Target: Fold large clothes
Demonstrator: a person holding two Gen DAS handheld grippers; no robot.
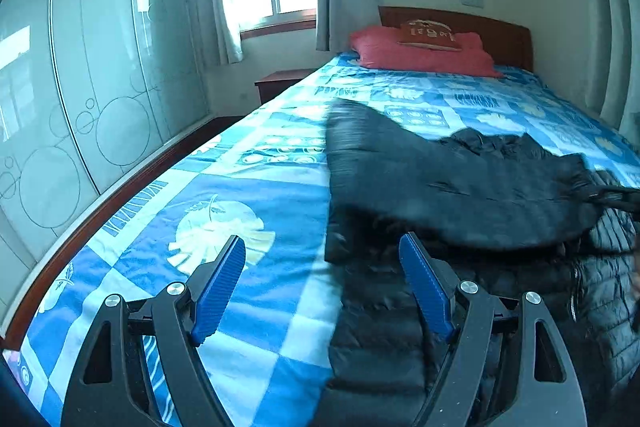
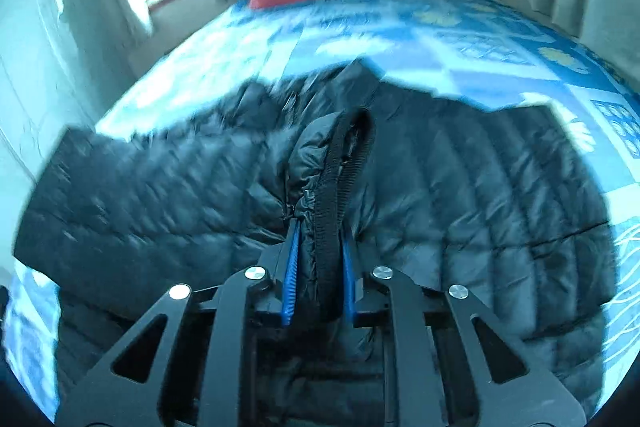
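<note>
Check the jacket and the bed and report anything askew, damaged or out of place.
No damage shows. The black puffer jacket lies unevenly on the blue patterned bedspread, one part flopped over the rest. The right gripper pinches a zippered edge of it; the left gripper is open and holds nothing. The red pillow sits at the headboard.

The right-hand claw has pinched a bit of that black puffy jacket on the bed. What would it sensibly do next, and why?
Probably lift the pinched zipper edge and carry it across the jacket to fold it. The right gripper is shut on that edge, while the left gripper is open, holding nothing.
</note>
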